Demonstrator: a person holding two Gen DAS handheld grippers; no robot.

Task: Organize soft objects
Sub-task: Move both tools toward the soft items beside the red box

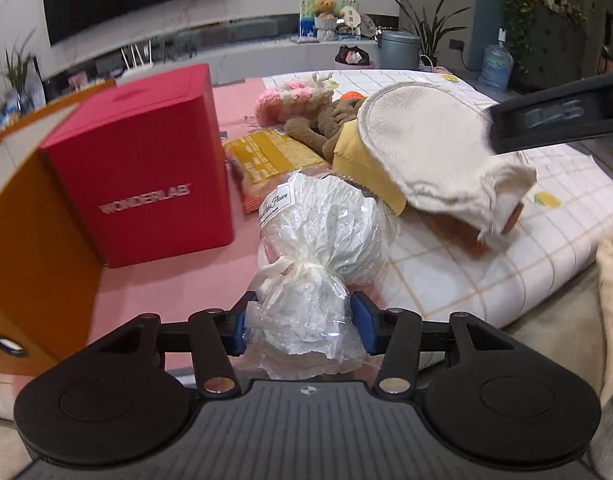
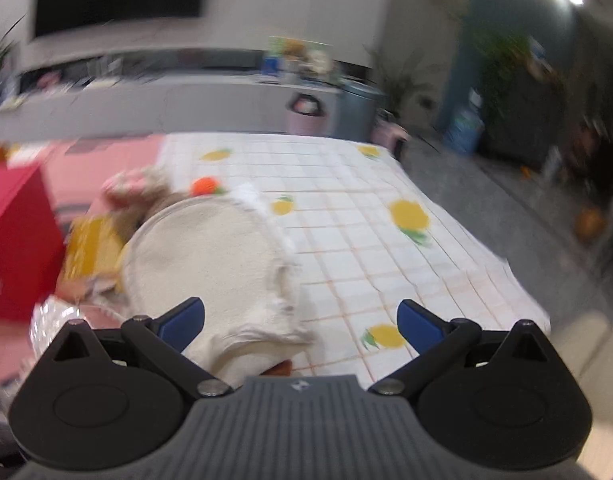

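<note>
The left gripper [image 1: 304, 322], low centre of frame, has its blue pads pressed against both sides of a clear-wrapped white bundle [image 1: 316, 256]. The right gripper [image 2: 300, 320] stands wide apart, holding nothing; the cream mitt [image 2: 210, 256] lies by its left pad.

- On the front face of the red box [image 1: 146, 168] you can read "WONDERLAB" in white capitals.
- The small white label [image 1: 275, 205] on the clear wrapped bundle [image 1: 314, 256] carries script; you can make out "Flawe" at its end, the rest unclear.
- The yellow packet [image 1: 270, 156] bears print too small for you to read.
</note>
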